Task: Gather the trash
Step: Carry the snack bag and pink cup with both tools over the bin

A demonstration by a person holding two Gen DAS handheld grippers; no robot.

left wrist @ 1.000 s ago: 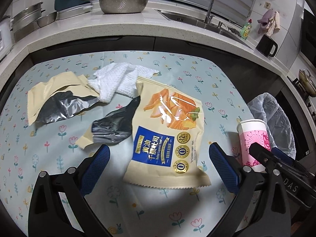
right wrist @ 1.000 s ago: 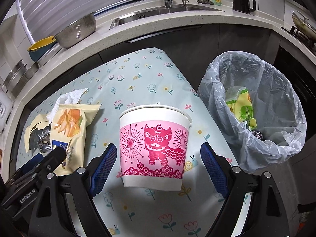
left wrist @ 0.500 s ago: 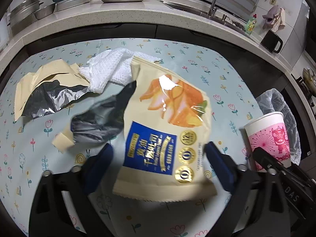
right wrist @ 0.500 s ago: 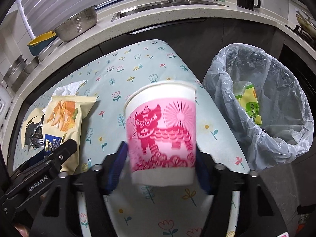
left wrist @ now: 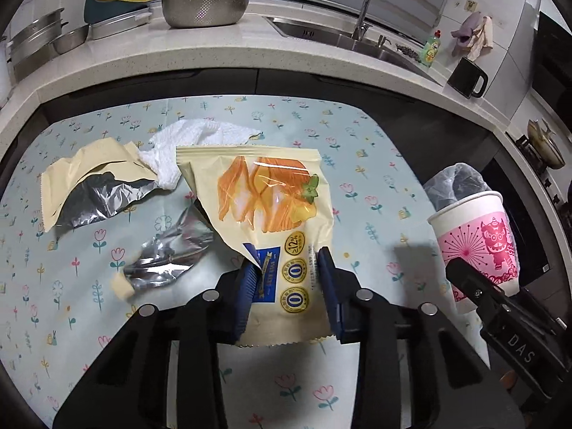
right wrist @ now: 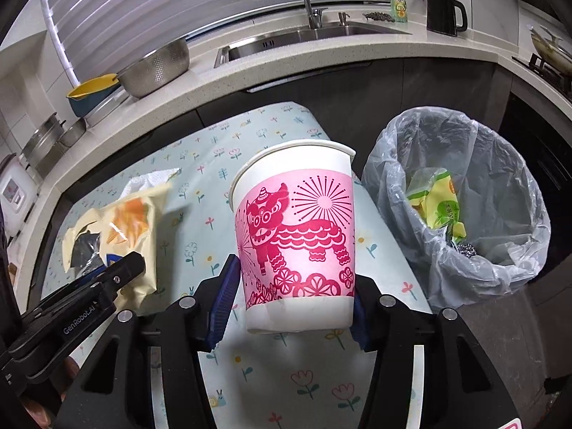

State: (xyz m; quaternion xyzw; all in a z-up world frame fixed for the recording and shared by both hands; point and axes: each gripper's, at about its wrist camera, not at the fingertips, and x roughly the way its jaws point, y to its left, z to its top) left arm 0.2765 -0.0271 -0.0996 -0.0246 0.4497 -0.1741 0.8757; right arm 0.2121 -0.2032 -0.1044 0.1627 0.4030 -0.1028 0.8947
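Two grippers: both gripping, jaws just closed in on their items
Left gripper (left wrist: pixel 286 289): blue pads clamped on lower part of cream foil snack bag with orange food print and blue label (left wrist: pixel 271 211), lower centre of left wrist view; bag lifted, upper part leaning away over the table
Right gripper (right wrist: pixel 291 307): blue pads pressing both sides of white paper cup with pink lion-dance band (right wrist: pixel 296 246), centre of right wrist view; cup off the table, slightly tilted
Table: pale blue cloth with small flower print (left wrist: pixel 357 150)
Left on cloth: torn cream wrapper with silver lining (left wrist: pixel 93 186) at left; crumpled silver foil piece (left wrist: pixel 168 261) just left of the held bag; white paper towel (left wrist: pixel 186 143) behind the bag's top
Bin: waste bin lined with translucent grey plastic bag (right wrist: pixel 475 279), right of right wrist view, beside table edge; green-yellow packet (right wrist: pixel 436 203) and steel scourer inside
Background: steel colander (left wrist: pixel 203 5), sink and tap, black mug (left wrist: pixel 466 77) on counter, top of frame
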